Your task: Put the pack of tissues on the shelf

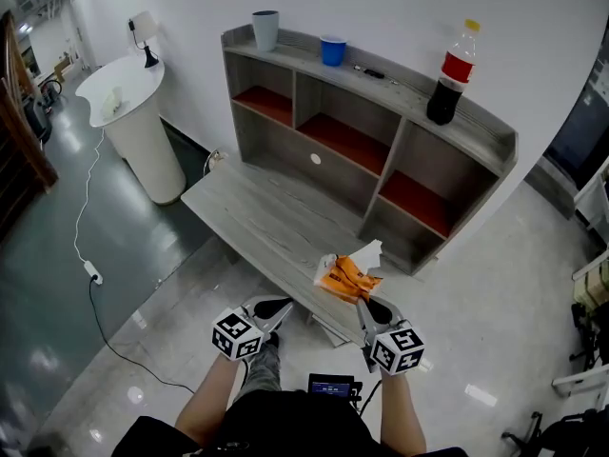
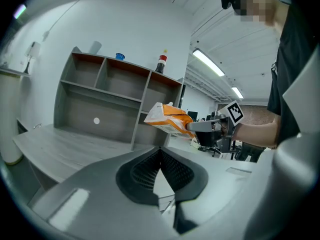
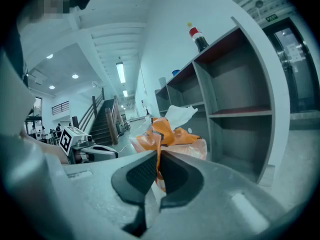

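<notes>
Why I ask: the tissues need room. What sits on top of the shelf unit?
On the shelf unit's top board: a grey cup, a blue cup, a small dark item and a dark soda bottle with a red label. Only the spots beneath them are covered.

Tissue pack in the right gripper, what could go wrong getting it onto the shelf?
1. The right gripper seems to pinch only the wrapper edge of the pack, so it might slip or tear free.
2. A loose tissue sticks out and could snag on the shelf divider.
3. The bottle on top may tip if bumped.
</notes>
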The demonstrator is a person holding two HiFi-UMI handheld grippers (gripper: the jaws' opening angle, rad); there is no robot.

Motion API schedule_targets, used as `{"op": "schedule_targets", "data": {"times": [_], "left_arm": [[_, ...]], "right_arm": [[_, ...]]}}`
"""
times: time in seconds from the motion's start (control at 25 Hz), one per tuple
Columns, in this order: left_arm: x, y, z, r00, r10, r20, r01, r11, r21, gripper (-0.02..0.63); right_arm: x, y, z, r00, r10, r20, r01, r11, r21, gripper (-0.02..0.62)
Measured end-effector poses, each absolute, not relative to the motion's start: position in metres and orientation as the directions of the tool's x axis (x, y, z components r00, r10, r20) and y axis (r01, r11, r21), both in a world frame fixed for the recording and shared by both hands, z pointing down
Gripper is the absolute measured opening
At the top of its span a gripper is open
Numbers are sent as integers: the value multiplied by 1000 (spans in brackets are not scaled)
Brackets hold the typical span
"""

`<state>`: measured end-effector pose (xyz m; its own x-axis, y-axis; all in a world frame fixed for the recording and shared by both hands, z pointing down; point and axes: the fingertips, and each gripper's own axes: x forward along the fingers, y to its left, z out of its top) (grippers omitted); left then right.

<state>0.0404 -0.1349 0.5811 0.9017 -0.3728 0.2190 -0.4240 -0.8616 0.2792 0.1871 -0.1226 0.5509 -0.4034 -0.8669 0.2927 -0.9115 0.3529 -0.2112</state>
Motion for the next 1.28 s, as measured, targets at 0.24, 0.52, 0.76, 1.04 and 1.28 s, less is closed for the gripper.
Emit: {"op": "schedule_targets", "data": {"times": [0.24,0.52,0.76,1.04,1.28], "left_arm": [[38,-189,578,920,-327,215,-380,-880,286,2],[35,-252,570,943,-265,202,-316,-905,285,2],[30,-296,570,958,-210,197,-261,-921,289,2],[23,-339,570,968,-159,193,-210,-935,285,2],[26,-356,574,975,-115,189,-168,-941,295,2]], "right_arm": [[183,-168,545,-358,-886,294,-929,306,-208,6],[176,-218,540,-295,-908,298,-949,242,-202,6],[167,-257,538,-248,-922,299,-961,194,-197,6],[155,-289,540,-198,-933,301,-970,143,-197,6],[150,-307,538,-182,-937,298,-974,130,-187,6]]}}
